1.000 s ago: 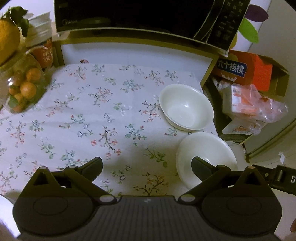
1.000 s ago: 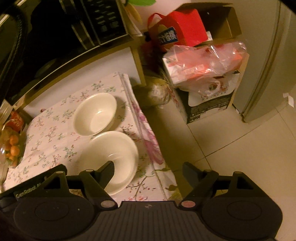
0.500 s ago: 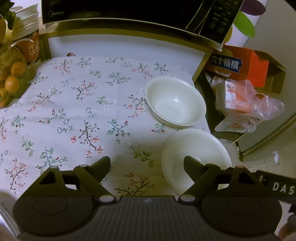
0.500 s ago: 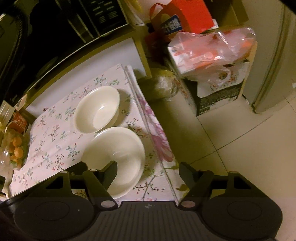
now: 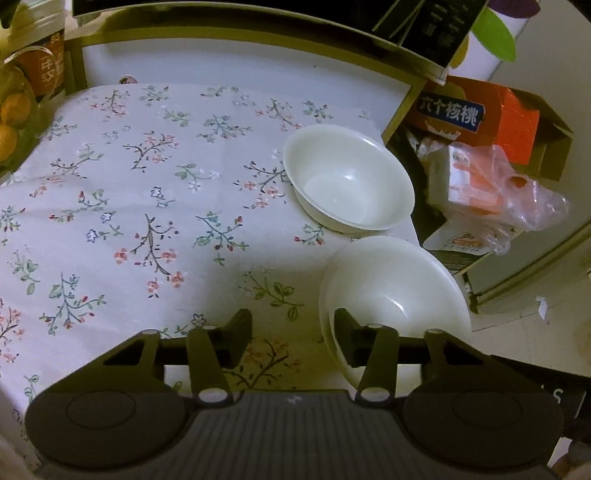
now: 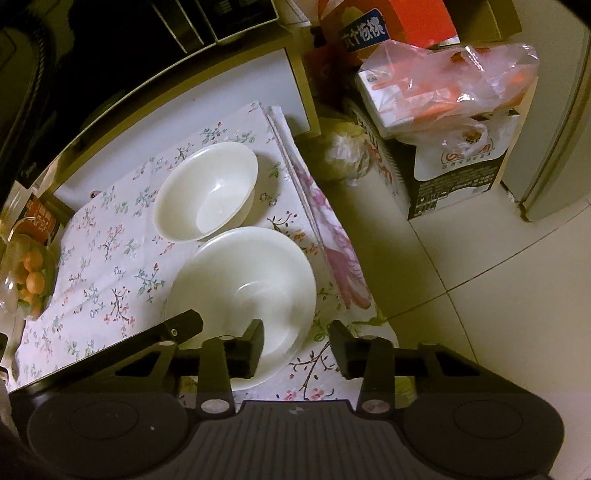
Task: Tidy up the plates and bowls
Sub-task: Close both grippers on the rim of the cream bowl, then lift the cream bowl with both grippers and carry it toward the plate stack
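Note:
Two white bowls stand on the flowered tablecloth (image 5: 155,206) near the table's right edge. The deeper far bowl (image 5: 349,177) (image 6: 207,192) is apart from both grippers. The wide shallow near bowl (image 5: 395,288) (image 6: 243,288) has a gripper at each side. My left gripper (image 5: 291,339) is closing astride its left rim, one finger inside the bowl and one over the cloth, pads not pressing. My right gripper (image 6: 297,349) is closing astride its right rim in the same way, with a gap still showing. The left gripper's body (image 6: 173,328) shows in the right wrist view.
A black microwave (image 5: 436,33) sits on a shelf behind the table. A glass dish of oranges (image 6: 29,280) and an orange cup (image 5: 44,66) stand at the left. On the floor to the right are an orange box (image 5: 476,110), cartons under a plastic bag (image 6: 443,81) and a fridge (image 6: 554,147).
Both grippers have sunk toward the near bowl and their jaws have narrowed a lot. The bowls have not moved.

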Available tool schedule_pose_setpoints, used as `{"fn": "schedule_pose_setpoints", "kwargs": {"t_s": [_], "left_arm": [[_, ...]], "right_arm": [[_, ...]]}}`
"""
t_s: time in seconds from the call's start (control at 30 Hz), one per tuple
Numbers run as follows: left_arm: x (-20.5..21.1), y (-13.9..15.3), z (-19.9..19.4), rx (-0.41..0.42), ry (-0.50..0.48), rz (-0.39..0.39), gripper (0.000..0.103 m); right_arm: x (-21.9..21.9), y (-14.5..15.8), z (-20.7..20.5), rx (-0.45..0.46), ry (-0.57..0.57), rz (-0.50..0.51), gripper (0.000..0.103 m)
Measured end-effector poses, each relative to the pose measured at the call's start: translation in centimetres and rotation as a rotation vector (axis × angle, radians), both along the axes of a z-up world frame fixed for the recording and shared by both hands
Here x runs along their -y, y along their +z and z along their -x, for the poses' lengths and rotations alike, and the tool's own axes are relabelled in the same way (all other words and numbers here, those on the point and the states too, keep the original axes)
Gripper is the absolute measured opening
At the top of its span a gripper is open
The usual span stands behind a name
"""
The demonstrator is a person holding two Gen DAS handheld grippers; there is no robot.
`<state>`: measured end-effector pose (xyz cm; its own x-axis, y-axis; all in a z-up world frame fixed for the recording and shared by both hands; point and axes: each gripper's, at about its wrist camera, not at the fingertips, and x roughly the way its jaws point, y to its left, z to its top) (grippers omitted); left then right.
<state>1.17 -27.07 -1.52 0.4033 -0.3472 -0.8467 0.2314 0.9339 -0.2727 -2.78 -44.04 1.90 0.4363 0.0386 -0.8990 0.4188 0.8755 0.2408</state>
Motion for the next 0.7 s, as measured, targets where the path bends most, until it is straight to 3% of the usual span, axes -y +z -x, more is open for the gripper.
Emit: {"fn": "schedule_pose_setpoints", "kwargs": {"t_s": [0.13,0.2,0.7], "left_arm": [[0.2,-0.2,0.0,-0.012,-0.015,0.023,0.022],[0.2,-0.1,0.0,-0.013,-0.022,0.035,0.012],[-0.3,1.6,1.0,0.020,-0.024,0.031,0.008]], "right_arm": [[-0.4,-0.1,-0.1,-0.012,0.016,0.002,0.012],[-0.6,-0.1,-0.1,-0.014,0.023,0.009,0.012],[-1.2,1.3,0.4,0.021,0.050,0.020,0.010]]}}
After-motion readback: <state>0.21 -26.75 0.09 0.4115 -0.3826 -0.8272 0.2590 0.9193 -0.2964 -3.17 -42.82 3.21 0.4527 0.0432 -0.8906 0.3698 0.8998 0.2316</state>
